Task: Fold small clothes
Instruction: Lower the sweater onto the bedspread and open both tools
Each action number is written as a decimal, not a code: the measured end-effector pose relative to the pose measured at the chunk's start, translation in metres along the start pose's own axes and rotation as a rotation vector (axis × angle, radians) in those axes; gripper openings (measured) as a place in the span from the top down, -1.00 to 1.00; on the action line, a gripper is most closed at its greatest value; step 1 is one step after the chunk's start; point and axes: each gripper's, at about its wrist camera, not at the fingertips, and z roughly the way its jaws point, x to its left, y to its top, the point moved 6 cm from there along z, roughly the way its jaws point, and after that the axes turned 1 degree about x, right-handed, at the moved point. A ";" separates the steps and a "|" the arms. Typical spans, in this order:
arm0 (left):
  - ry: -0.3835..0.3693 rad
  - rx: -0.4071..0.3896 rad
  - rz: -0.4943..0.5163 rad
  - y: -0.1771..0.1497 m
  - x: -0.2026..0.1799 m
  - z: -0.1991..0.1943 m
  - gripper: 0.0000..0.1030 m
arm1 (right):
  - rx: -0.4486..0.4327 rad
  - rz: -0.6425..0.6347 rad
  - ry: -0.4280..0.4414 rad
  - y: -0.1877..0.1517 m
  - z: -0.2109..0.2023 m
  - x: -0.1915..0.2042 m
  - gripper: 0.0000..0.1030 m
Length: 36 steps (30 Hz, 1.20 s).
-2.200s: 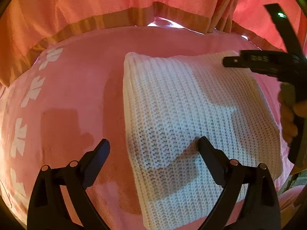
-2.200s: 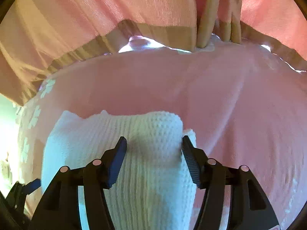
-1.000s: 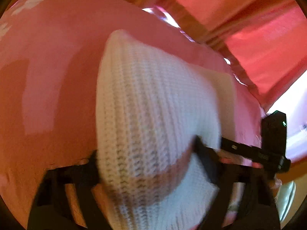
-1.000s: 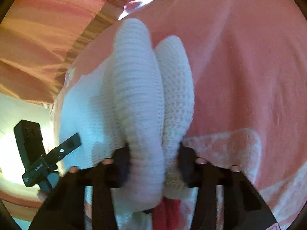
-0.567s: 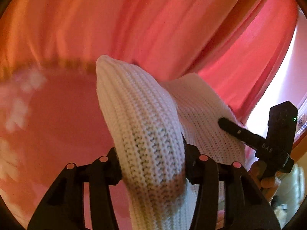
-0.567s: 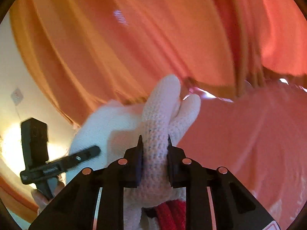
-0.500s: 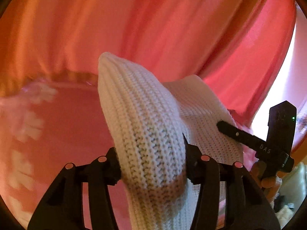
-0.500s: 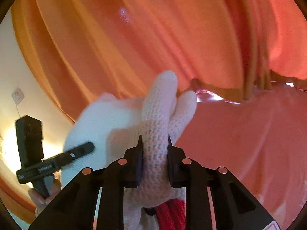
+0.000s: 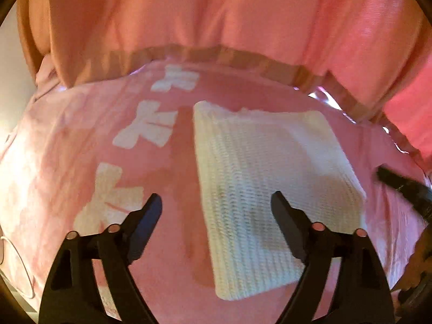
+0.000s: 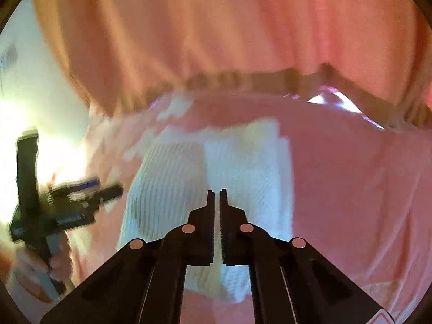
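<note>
The left tool (image 9: 216, 205) hangs above the knit (image 9: 270, 178) with its jaws spread wide, and they have just been opening; nothing is pinched, the fingers (image 9: 147, 216) clear of the fabric; the white knit lies below them, folded into a thick rectangle, flat on the pink cloth (image 9: 67, 148), with the right-hand finger in front of its near part and the left-hand one over bare cloth; white bow shapes (image 9: 148, 129) run in a row just left of the knit.

The right tool (image 10: 216, 197) is pressed together, jaws all but touching, and they have just been closing; there is nothing between them; the knit (image 10: 243, 167) lies beyond the tips, on the cloth (image 10: 351, 189), apart from the tool.

In the right view the left tool (image 10: 89, 189) shows at the left edge, blurred, a hand (image 10: 35, 278) gripping its handle; in the left view the right tool (image 9: 399, 186) pokes in at the right edge, dark and blurred, just beside the knit's right side; a pink curtain (image 9: 216, 13) with a tan hem hangs behind.
</note>
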 end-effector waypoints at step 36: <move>0.218 -0.256 0.183 -0.090 -0.071 -0.051 -0.91 | -0.100 0.074 -0.261 -0.117 -0.052 -0.020 -0.13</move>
